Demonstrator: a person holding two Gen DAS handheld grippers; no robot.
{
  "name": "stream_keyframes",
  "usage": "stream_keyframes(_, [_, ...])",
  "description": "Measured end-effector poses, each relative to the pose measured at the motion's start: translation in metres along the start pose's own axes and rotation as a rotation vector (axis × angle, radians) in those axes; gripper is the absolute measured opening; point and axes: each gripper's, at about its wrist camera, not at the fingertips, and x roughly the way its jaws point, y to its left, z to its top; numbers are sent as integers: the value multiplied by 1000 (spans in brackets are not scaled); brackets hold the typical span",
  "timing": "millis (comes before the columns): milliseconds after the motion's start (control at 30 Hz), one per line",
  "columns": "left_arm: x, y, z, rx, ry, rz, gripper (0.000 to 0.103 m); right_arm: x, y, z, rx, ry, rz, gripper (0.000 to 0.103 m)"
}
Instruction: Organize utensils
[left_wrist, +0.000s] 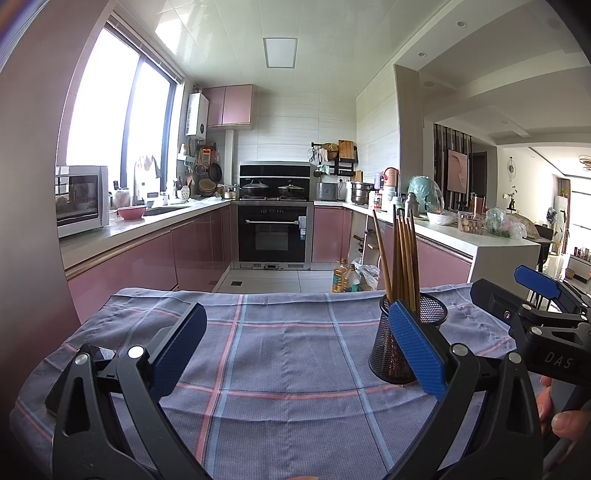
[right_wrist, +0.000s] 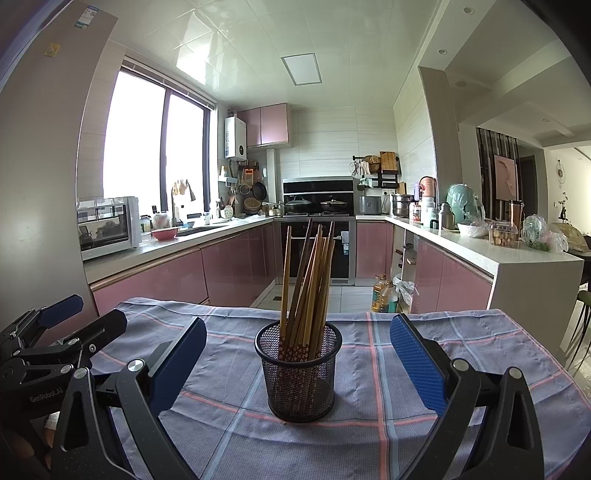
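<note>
The task looks close to finished, as far as the two views show: a bundle of wooden chopsticks (right_wrist: 308, 291) stands upright, fanned slightly, inside a black mesh holder (right_wrist: 298, 373) on the surface, which is covered by a blue-and-pink checked cloth (right_wrist: 388, 402). No loose utensil can be seen anywhere on the cloth, so nothing appears left to gather; whether more utensils lie outside the frames cannot be told. The right tool (right_wrist: 298, 363) is open, its blue-padded jaws spread wide and gripping nothing. In the right wrist view the holder sits squarely between the two pads and a little ahead of them, touching neither. The left tool (left_wrist: 295, 354) is likewise open and empty, with bare cloth between its jaws. In the left wrist view the mesh holder (left_wrist: 400, 341) stands off to the right, partly hidden behind the right-hand pad, and the chopsticks (left_wrist: 402, 258) rise above it. The two tools are side by side, each visible at the edge of the other's view. A dark, flat phone-like object (left_wrist: 94, 356) lies on the cloth behind the left tool's left finger, and it seems unrelated to the task.
</note>
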Motion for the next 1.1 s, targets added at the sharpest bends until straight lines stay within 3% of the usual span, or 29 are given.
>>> stream_keyframes(1100, [0, 0, 1, 0, 0, 1, 97, 1, 1, 2, 5, 1, -1, 96])
